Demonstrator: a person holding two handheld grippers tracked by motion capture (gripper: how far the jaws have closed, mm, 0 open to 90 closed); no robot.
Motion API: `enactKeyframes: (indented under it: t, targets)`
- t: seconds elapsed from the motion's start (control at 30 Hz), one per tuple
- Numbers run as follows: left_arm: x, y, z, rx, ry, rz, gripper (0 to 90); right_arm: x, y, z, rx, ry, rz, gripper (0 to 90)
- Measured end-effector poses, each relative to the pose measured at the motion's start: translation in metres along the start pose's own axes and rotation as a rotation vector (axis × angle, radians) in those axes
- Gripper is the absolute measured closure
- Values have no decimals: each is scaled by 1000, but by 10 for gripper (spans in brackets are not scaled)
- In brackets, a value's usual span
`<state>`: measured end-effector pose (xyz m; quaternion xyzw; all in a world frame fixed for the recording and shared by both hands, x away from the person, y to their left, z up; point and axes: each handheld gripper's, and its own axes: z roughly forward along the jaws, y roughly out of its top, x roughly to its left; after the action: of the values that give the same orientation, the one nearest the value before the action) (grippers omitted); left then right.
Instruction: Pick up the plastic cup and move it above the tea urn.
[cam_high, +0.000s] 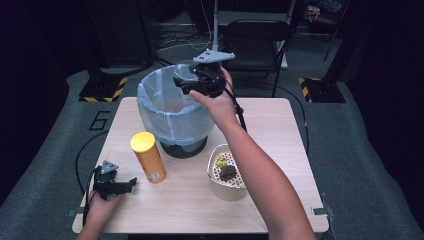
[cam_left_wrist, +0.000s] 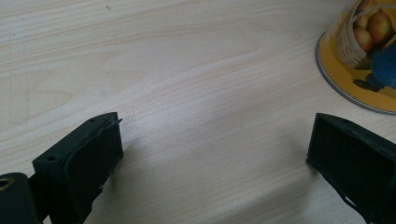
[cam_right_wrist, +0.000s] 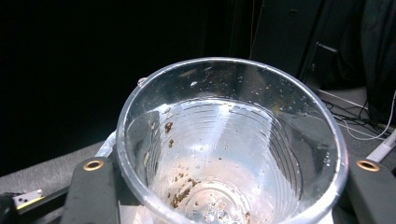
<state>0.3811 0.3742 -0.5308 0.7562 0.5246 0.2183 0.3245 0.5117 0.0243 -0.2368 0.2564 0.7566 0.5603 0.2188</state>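
On the table (cam_high: 270, 130), a lined bin (cam_high: 172, 112) stands in the upper middle of the frame, with a tall canister (cam_high: 148, 157) just below and left of it and a perforated container (cam_high: 227, 172) below and right. The left tool (cam_high: 116, 186) rests at the table's lower left; the right tool (cam_high: 192, 80) hangs over the bin's upper right rim, gripping a cup (cam_right_wrist: 231, 140)

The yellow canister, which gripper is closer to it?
Left. The left gripper rests on the table just beside the yellow canister; the right gripper holds a clear cup over the lined bin beyond it.
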Motion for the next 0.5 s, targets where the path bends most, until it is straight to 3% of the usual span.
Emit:
enactKeyframes:
  t: [0.17,0.33,0.4,0.47,0.5]
  targets:
    - [0,0,0,-1,0,-1,30,2,0,9,9,0,-9,356]
    - [0,0,0,-1,0,-2,30,-2,-1,16,34,-17,15,342]
    - [-1,0,0,0,0,-5,31,-3,-2,21,40,-18,26,277]
    - [-1,0,0,-1,2,-6,30,-1,-2,30,45,-22,57,141]
    - [-1,0,0,-1,2,-6,30,-1,-2,30,45,-22,57,141]
